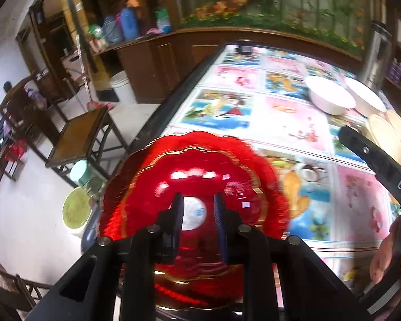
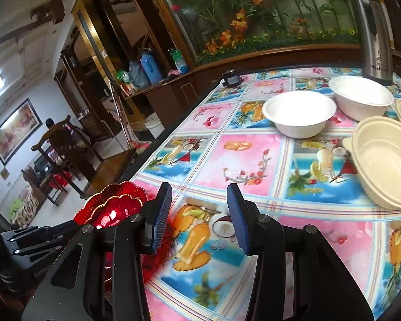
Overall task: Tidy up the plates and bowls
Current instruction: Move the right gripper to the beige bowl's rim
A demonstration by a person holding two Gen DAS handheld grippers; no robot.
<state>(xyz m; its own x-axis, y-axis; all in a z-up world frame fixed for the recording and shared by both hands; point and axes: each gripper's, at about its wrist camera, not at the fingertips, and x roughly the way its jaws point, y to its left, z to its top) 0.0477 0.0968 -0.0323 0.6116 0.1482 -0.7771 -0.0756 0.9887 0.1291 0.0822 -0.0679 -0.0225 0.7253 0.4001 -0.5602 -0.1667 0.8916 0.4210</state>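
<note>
A red scalloped plate with a gold rim lies at the table's near left corner, right under my left gripper, whose jaws stand apart above its middle. The plate looks blurred. It also shows in the right wrist view, where a second red plate seems stacked with it. My right gripper is open and empty above the tablecloth, just right of the red plates. Two white bowls and cream bowls stand at the far right.
The table has a colourful patterned cloth and a dark left edge. A steel thermos stands at the back right, a small dark jar at the far edge. A wooden chair stands left of the table.
</note>
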